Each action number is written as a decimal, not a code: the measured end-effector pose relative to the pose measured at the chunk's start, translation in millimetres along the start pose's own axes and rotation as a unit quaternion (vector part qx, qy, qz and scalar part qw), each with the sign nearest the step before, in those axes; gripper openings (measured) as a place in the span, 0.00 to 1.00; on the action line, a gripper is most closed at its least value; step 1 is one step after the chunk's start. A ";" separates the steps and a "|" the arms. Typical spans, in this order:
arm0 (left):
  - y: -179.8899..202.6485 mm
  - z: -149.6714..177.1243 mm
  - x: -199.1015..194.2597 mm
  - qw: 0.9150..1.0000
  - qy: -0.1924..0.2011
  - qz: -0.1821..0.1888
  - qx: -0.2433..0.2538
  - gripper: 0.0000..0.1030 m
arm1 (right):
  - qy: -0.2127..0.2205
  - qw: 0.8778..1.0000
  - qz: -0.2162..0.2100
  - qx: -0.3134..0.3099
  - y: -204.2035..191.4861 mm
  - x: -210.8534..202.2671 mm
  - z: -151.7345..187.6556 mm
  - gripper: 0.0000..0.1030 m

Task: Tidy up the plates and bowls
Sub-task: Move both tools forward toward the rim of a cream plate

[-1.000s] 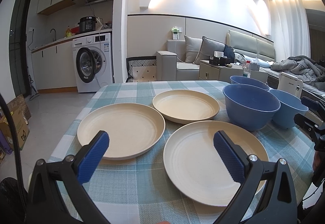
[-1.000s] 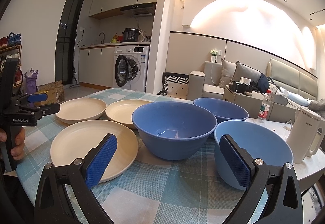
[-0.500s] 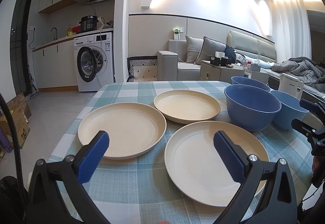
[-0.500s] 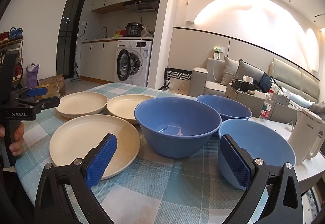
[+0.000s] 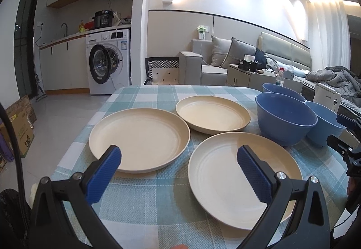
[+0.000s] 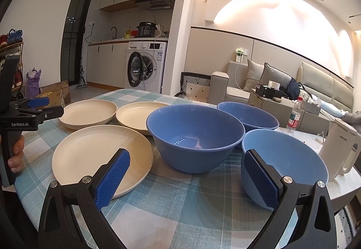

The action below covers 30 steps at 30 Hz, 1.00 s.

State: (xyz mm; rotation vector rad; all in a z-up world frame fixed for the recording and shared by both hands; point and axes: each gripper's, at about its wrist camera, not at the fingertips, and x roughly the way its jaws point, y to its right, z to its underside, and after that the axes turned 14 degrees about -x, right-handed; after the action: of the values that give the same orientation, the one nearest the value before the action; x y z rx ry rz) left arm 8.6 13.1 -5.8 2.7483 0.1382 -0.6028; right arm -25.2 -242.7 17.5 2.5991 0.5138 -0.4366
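Three cream plates lie separately on the checked tablecloth [image 5: 144, 201]: a left plate [image 5: 140, 138], a far plate [image 5: 212, 113] and a near plate [image 5: 225, 176]. Three blue bowls stand to their right: a dark bowl [image 6: 194, 136], a far bowl [image 6: 248, 115] and a lighter near bowl [image 6: 291, 158]. My left gripper [image 5: 178, 172] is open and empty, hovering over the table's near edge between the left and near plates. My right gripper [image 6: 187, 176] is open and empty, in front of the dark bowl. Each gripper shows in the other's view, the left [image 6: 33, 106] and the right [image 5: 347, 133].
A white electric kettle [image 6: 338, 149] stands at the table's right edge beside the lighter bowl. A water bottle [image 6: 293, 115] stands behind the bowls. A sofa, a washing machine and a kitchen counter lie beyond the table.
Both grippers have drifted slightly; the left view shifts a little right and the right view sits a little higher and closer to the bowls. Nothing on the table has moved.
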 end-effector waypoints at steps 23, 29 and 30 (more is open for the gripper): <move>-6.3 -34.6 -22.1 1.000 -0.006 -0.003 -0.011 1.00 | 0.001 0.996 -0.084 0.017 -19.9 7.0 -43.2 1.00; -4.5 -41.5 -25.4 1.000 -0.002 -0.021 0.002 1.00 | 0.003 0.993 -0.116 0.030 -21.2 9.5 -57.0 1.00; -4.5 -43.0 -25.3 1.000 -0.002 -0.023 0.002 1.00 | 0.003 0.992 -0.123 0.034 -20.6 10.9 -59.5 1.00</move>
State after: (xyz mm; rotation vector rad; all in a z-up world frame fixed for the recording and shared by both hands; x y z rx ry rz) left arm 1.8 31.0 40.5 2.7544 0.2001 -0.6212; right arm -11.6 -193.7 56.3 2.6108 0.8398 -0.5355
